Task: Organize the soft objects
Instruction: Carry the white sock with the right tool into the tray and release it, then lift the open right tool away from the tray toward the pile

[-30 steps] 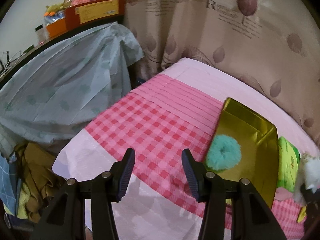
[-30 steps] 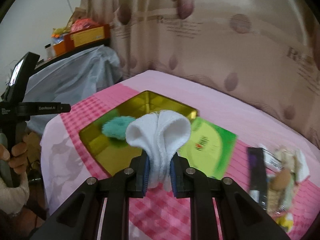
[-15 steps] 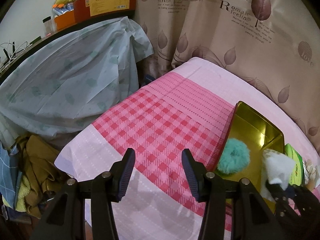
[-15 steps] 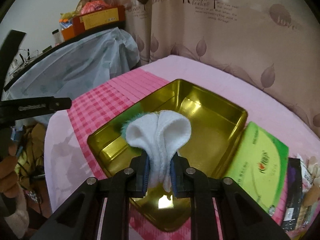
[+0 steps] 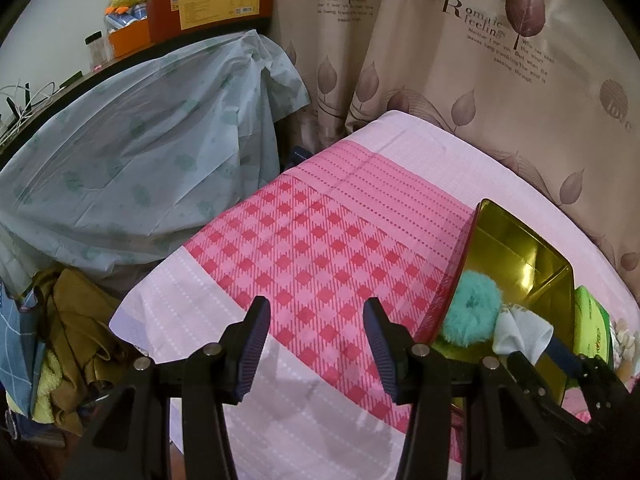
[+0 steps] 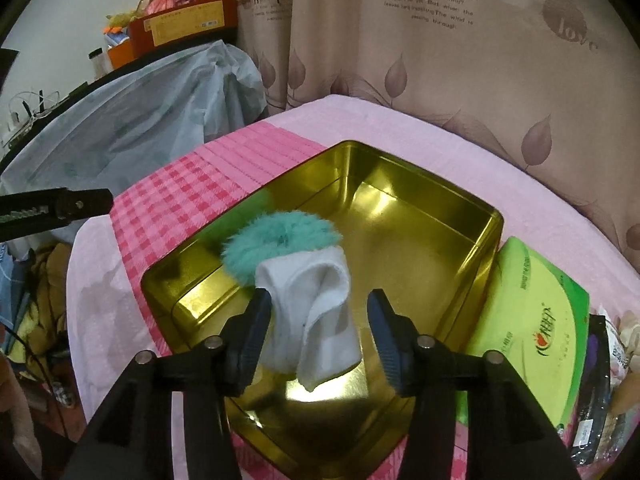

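A gold metal tin (image 6: 420, 216) sits on the pink bedspread. Inside it lie a fluffy teal scrunchie (image 6: 280, 240) and a folded white sock (image 6: 316, 320) leaning against the scrunchie. My right gripper (image 6: 320, 328) is open just above the tin, jaws either side of the sock, which rests free between them. In the left wrist view the tin (image 5: 516, 252), scrunchie (image 5: 474, 312) and sock (image 5: 520, 332) show at the right. My left gripper (image 5: 316, 344) is open and empty over the checked bedspread, left of the tin.
A green packet (image 6: 536, 320) lies right of the tin, with dark and pale packets (image 6: 600, 380) beyond it. A covered heap (image 5: 132, 168) and piled clothes (image 5: 68, 340) stand off the bed's left edge. A curtain (image 5: 460, 80) hangs behind.
My right gripper moved down over the tin and opened, letting the white sock go inside next to the scrunchie. My left gripper stayed open and shifted slightly left.
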Action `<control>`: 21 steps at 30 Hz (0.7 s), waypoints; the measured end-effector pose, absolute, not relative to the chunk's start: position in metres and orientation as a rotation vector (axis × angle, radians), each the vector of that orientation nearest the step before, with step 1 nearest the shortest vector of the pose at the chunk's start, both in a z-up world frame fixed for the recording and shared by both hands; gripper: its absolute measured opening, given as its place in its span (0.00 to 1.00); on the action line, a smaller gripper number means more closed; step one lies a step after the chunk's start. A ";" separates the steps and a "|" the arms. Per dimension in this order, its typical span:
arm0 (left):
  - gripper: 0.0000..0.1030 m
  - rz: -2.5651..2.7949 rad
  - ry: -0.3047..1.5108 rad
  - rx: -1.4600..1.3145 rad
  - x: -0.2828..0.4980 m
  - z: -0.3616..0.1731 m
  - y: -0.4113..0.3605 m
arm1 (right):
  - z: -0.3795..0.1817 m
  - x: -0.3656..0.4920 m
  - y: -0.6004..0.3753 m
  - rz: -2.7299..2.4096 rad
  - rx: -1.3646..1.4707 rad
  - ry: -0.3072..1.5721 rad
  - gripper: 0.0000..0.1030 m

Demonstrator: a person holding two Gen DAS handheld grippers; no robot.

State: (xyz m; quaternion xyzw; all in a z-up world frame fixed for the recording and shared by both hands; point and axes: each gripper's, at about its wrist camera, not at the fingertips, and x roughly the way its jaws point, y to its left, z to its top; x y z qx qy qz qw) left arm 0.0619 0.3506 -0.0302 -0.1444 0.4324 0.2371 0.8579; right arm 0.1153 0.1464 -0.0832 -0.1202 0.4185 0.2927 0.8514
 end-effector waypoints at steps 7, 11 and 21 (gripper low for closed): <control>0.48 0.494 0.906 -0.283 0.064 -0.032 0.347 | -0.065 0.100 0.130 0.628 -0.234 0.848 0.47; 0.48 0.493 0.903 -0.268 0.064 -0.031 0.344 | -0.051 0.089 0.113 0.626 -0.223 0.819 0.47; 0.48 0.492 0.900 -0.247 0.064 -0.029 0.339 | -0.029 0.083 0.043 0.500 -0.245 0.757 0.47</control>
